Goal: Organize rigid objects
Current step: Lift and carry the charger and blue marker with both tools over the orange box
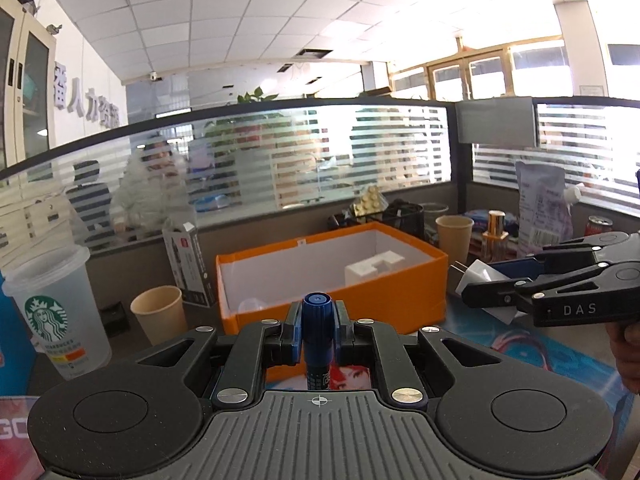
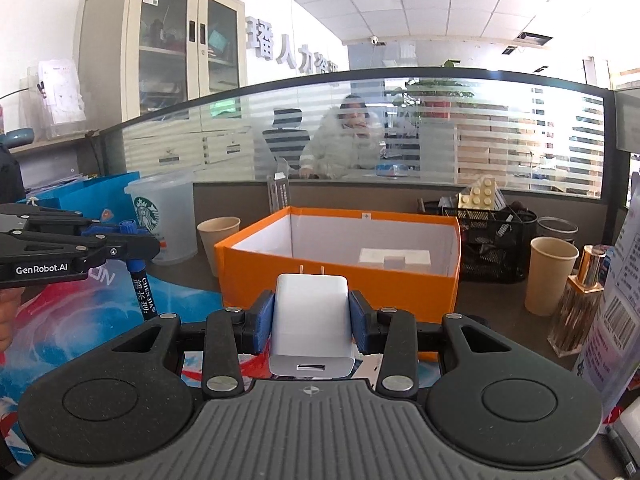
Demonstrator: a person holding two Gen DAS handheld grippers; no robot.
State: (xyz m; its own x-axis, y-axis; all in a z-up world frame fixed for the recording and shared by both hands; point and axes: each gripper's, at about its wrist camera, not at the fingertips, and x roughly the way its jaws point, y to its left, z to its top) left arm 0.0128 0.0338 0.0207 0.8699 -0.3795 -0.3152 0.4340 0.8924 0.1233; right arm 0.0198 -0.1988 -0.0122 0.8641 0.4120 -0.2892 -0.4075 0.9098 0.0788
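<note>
1. Orange box [image 1: 332,300], open top, white lining, sits mid-desk ahead of both grippers. White foam block [image 1: 374,270] lies inside, toward the far right corner.
2. Left gripper [image 1: 318,330]: jaws clamped on a blue marker [image 1: 317,320], held upright, cap end up, barrel hanging below the pads. In the right wrist view the marker [image 2: 138,272] hangs tilted, clear of the mat, left of the box.
3. Right gripper [image 2: 312,320]: blue pads [image 2: 262,322] pressed on both sides of a white USB charger [image 2: 310,316], prongs pointing away toward the box, USB port facing the camera. In the left wrist view the charger [image 1: 478,276] is near the box's right end, not over it.
4. Neither item is in the box; both are held above the printed desk mat [image 1: 532,348], short of the box's near wall.
5. Left of the box: paper cup [image 1: 160,314], Starbucks tumbler [image 1: 56,312], and a marker carton [image 1: 190,264] leaning behind.
6. Right of the box: second paper cup [image 2: 550,274], black mesh organizer [image 2: 490,240], gold-capped bottle [image 2: 580,300].
7. Part of a hand [image 1: 626,344] shows under the right gripper at the frame edge.
</note>
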